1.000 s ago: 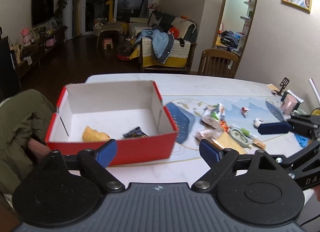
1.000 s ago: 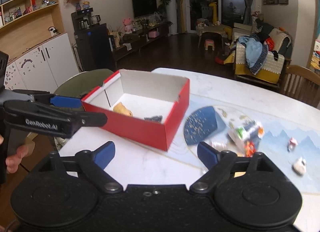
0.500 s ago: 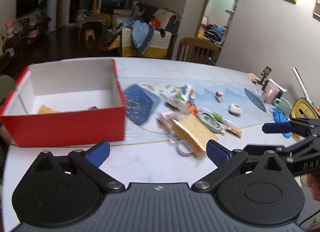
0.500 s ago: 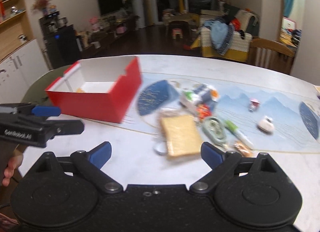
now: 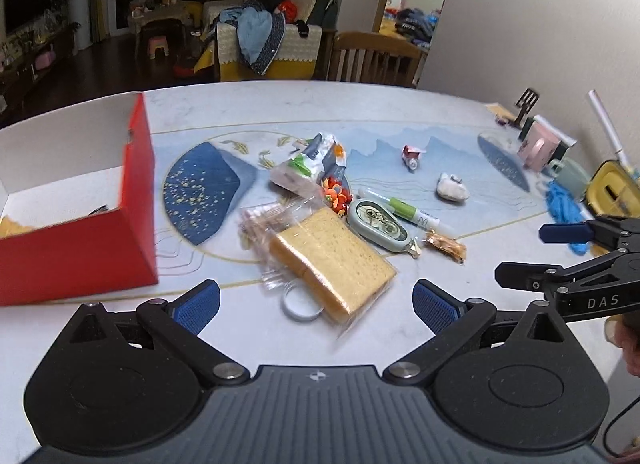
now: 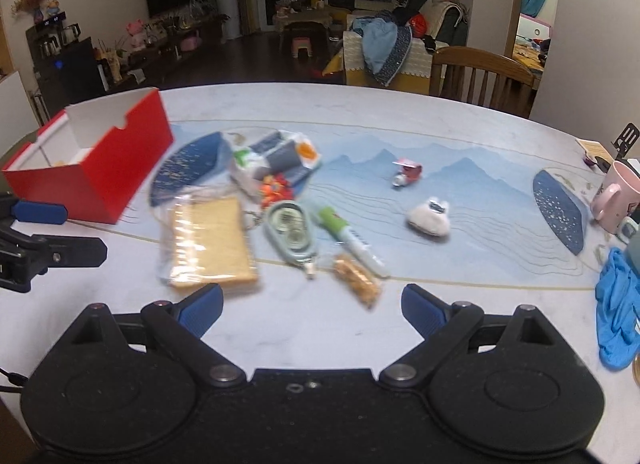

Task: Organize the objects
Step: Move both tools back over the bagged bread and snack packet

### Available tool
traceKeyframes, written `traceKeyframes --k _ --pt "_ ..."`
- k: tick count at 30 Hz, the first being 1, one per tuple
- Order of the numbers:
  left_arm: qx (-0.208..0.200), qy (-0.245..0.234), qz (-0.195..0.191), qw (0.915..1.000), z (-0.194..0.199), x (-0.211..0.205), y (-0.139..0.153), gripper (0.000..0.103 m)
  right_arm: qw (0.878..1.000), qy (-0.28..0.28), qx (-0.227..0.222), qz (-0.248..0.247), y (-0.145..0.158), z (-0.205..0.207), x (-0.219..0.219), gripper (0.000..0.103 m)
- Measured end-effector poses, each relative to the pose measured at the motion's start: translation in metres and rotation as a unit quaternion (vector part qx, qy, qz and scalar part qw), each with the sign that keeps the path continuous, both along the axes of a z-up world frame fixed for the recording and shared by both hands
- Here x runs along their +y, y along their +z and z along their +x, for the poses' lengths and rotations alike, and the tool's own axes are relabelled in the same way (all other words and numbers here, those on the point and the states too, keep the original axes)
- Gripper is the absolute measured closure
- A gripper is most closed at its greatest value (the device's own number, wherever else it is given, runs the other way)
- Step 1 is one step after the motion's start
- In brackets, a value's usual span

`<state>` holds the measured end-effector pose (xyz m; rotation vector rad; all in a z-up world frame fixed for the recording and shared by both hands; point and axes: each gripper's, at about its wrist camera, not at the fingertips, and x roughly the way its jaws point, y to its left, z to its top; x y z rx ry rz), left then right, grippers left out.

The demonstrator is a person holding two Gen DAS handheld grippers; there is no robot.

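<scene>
We hold both tongs above the pale marble-patterned surface (image 5: pixel 248 336), tilted down toward the scatter of small things on the blue mountain-print mat (image 6: pixel 472 200).

Our left tongs (image 5: pixel 316 304) stand wide, the jaws having just been opening, with nothing gripped. Their blue pads (image 5: pixel 196 306) flank the near end of the yellow sponge slab in its clear plastic wrap (image 5: pixel 332 260), which lies flat just ahead of them and reaches into the gap, though the pads do not press on it. A small clear round lid (image 5: pixel 300 304) sits against the sponge's near edge, also between the pads. To the left of these tongs stands the red cardboard box with a white inside (image 5: pixel 80 256), open at the top, holding a yellow piece and a dark item we cannot make out. Beyond the sponge lie a pale green oval correction-tape dispenser (image 5: pixel 376 224), a white marker with a green band (image 5: pixel 404 212) and a small golden snack packet (image 5: pixel 444 244).

Our right tongs (image 6: pixel 312 308) also stand wide and hold nothing. Just ahead of the gap lies the snack packet (image 6: pixel 358 276); the sponge (image 6: pixel 208 244) lies ahead of their left pad, and the dispenser (image 6: pixel 290 230) and marker (image 6: pixel 352 240) a little farther on. Farther off are a crumpled white-and-grey snack bag (image 6: pixel 272 160), a red toy scooter (image 6: pixel 406 174) and a white fluffy toy (image 6: pixel 430 216). To the right lies a blue glove (image 6: pixel 616 316), with a pink mug (image 6: pixel 616 196) beyond it.
</scene>
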<state>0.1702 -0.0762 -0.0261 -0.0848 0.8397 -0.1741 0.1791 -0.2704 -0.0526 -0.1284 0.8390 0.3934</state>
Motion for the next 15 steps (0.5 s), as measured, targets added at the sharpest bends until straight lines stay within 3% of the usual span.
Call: traceKeyframes --k 7,15 --pt "0.051 0.016 0.023 0.9983 0.041 -0.036 -0.023 0.000 1.000 0.006 0.018 0.007 -0.021 0.028 -0.017 0.008" --pt "0.103 0.071 0.035 0.9915 0.089 -0.060 -0.046 0.000 0.999 0.024 0.035 -0.001 -0.043 0.051 -0.028 0.009"
